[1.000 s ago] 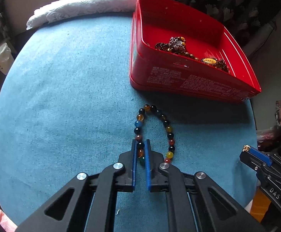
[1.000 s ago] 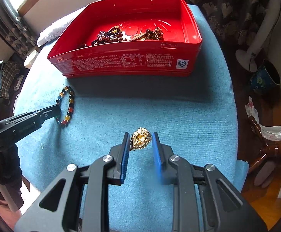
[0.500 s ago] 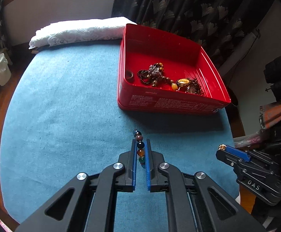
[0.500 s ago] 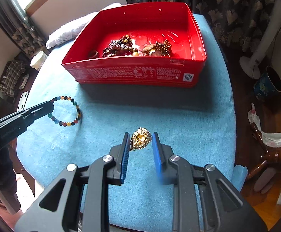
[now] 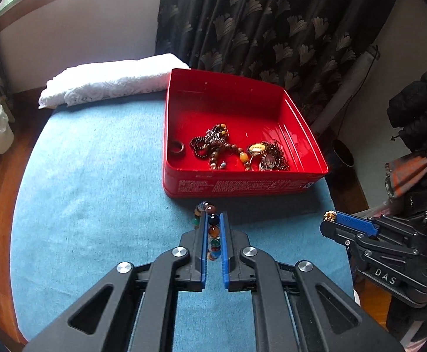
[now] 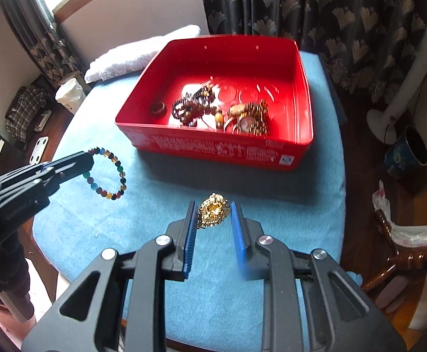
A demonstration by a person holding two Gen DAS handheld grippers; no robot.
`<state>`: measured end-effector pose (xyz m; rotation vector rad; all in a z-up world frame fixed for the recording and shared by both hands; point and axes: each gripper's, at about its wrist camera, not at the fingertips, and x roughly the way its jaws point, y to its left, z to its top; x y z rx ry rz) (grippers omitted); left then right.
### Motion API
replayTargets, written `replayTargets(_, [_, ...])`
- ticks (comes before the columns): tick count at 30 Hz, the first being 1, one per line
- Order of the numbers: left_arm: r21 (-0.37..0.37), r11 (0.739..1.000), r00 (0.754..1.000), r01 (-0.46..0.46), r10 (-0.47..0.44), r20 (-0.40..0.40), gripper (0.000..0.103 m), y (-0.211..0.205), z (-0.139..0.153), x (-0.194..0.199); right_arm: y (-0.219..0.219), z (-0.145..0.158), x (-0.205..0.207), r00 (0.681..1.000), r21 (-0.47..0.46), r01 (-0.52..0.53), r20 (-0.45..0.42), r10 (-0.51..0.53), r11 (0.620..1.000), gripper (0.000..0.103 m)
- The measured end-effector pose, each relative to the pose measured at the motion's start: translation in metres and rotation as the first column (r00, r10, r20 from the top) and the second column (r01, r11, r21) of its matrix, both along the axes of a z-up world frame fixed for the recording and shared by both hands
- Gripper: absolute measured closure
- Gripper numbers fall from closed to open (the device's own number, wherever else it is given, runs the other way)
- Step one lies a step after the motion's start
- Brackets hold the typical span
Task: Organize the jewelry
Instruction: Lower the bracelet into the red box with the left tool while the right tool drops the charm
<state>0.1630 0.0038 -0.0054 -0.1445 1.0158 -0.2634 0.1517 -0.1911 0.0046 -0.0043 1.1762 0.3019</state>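
The left tongs [image 5: 214,228] pinch the bead bracelet [image 6: 108,173]; the right tongs [image 6: 213,215] clamp the gold ring [image 6: 213,211]. Both should clear the red box [image 5: 242,186] wall before letting go.

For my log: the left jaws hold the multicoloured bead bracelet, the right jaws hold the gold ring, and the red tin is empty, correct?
Not quite: the red tin already holds jewelry, as the right wrist view shows. The bead bracelet and gold ring are held as you say.
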Motion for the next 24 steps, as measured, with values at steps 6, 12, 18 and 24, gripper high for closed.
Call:
replayTargets(6, [0.016,1.0,0.999,0.015,-0.015,0.037,0.095,-0.007,0.013,0.01,0.001,0.014,0.008,0.999,-0.008,-0.016,0.037,0.017,1.0,0.081])
replayTargets(12, [0.021,0.999,0.993,0.036,-0.038,0.109,0.096,-0.02,0.038,0.033,-0.001,0.033,0.028,0.996,-0.018,-0.004,0.093,0.006,1.0,0.081])
replayTargets(18, [0.037,0.999,0.981,0.031,-0.037,0.189,0.095,-0.033,0.054,0.071,-0.007,0.043,0.065,0.989,-0.037,0.03,0.148,-0.024,0.999,0.081])
replayTargets(24, [0.027,0.999,0.988,0.04,-0.044,0.146,0.095,-0.043,0.027,0.117,-0.01,0.013,0.109,0.994,-0.044,0.039,0.104,-0.035,0.998,0.081])
